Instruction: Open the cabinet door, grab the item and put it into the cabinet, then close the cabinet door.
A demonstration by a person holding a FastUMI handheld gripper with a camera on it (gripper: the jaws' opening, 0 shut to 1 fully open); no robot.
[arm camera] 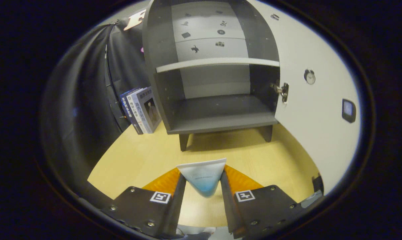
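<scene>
**A:** Gripper view — what have you got?

**B:** My gripper (203, 181) is clamped on a tube (202, 176); both fingers (179, 196) press its sides, and its flat crimped end points ahead towards the cabinet (217, 66).

**A:** And the door?

**B:** The door (314, 100) is already swung wide to the right, so opening is done, and so is the grab. I'd judge I'm in the carrying step, with the tube held above the table (137, 156), short of the cabinet.

**A:** What's next?

**B:** Moving forward and up to clear the front edge of the bottom shelf (221, 115), which sits on legs above the table. Then set the tube down in there, keeping clear of the hinge (282, 90), and let go before closing the door.
</scene>
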